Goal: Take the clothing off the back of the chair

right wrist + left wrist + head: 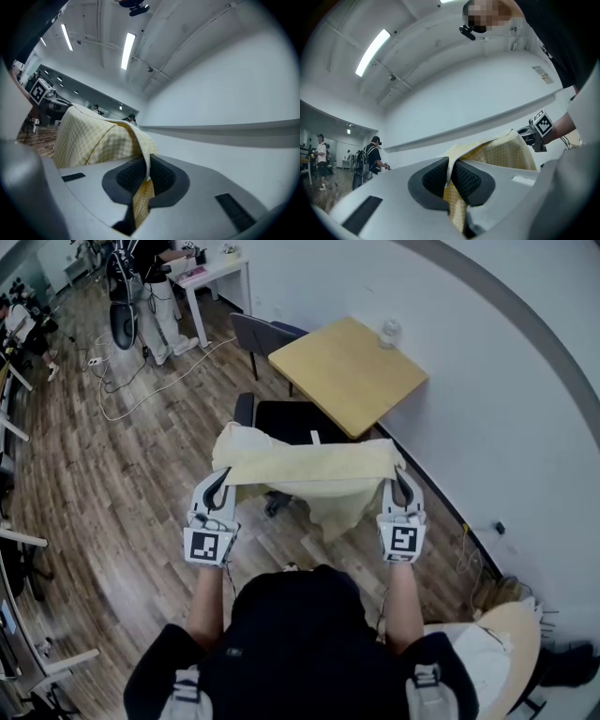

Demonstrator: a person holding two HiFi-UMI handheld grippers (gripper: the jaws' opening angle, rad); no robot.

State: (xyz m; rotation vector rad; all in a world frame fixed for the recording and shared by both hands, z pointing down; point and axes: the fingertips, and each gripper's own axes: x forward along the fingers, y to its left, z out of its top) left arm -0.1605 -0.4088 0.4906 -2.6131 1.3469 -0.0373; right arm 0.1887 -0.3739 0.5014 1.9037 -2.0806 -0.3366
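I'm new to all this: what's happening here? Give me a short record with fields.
Cloth: yellow checked, spread between the two grippers, middle sagging
Left gripper: fingers shut on the cloth's left end
Right gripper: shut on its right end
Chair: black, below the cloth, beside the table
Table: wooden, jar near its far corner
Task state: cloth held up; whether it is clear of the chair cannot be told

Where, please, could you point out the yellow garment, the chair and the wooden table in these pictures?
yellow garment point(309, 465), head view, middle of the stretched cloth.
chair point(284, 418), head view, its black surface.
wooden table point(347, 371), head view, bare top.
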